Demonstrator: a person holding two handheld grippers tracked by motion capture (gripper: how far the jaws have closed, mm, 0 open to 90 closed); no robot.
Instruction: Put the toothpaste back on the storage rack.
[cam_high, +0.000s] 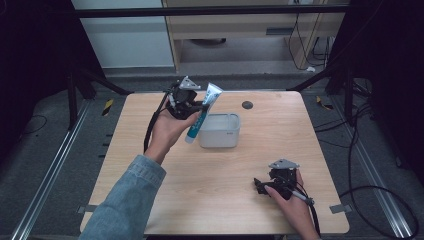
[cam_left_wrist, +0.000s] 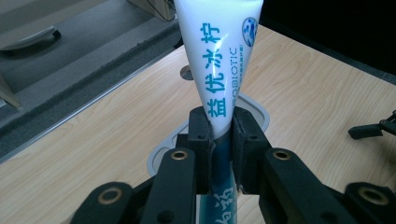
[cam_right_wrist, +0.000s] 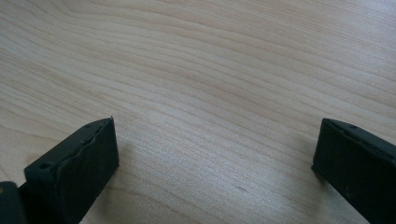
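A white and teal toothpaste tube (cam_high: 202, 111) hangs tilted above the left rim of a pale plastic tub (cam_high: 220, 131) at the table's middle. My left gripper (cam_high: 196, 106) is shut on the tube near its middle, held up over the table's far left part. In the left gripper view the two black pads clamp the tube (cam_left_wrist: 223, 79), whose flat crimped end points up and away, and the tub's rim (cam_left_wrist: 161, 154) shows below. My right gripper (cam_high: 260, 186) rests low near the table's front right, its jaws wide apart over bare wood (cam_right_wrist: 210, 116) with nothing between them.
The wooden table (cam_high: 150, 170) has a round dark grommet (cam_high: 247, 105) behind the tub. Black frame bars and cables surround the table, and a cabinet stands beyond the far edge. A denim sleeve (cam_high: 125, 200) comes in at the bottom left.
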